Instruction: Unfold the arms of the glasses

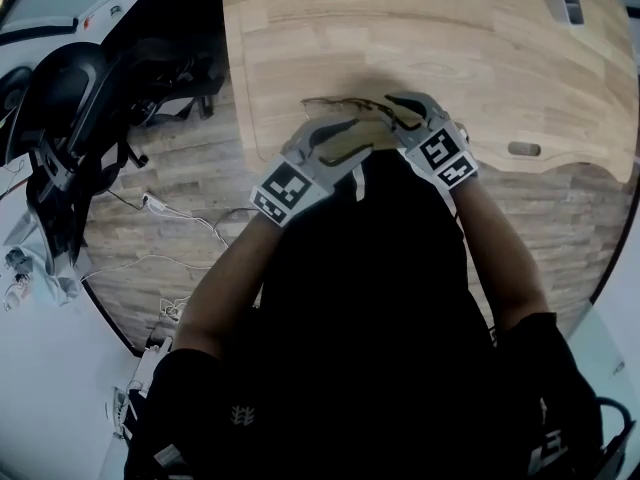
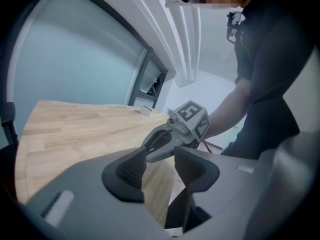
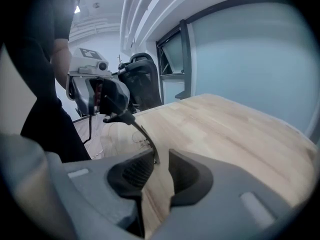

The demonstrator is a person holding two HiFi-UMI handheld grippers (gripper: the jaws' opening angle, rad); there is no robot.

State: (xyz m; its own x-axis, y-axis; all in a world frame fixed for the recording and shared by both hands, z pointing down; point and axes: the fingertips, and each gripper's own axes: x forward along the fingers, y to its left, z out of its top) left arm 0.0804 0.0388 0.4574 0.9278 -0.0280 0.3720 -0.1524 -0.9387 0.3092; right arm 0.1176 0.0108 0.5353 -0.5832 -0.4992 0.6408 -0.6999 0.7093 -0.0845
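Pale wooden table (image 1: pixel 400 28) fills my view, and the glasses (image 3: pixel 143 134) sit over its near edge between both grippers. One arm slopes from my left gripper (image 2: pixel 156 159), jaws apart, down into my right gripper (image 3: pixel 161 160), whose jaws are narrowly parted, the tip resting against one pad.

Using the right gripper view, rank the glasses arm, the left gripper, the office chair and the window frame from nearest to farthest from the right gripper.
1. glasses arm: at the jaws, just left of centre.
2. left gripper: beyond it, at the arm's far end, on the left.
3. office chair: behind that, past the table's edge.
4. window frame: farthest, at the back wall.
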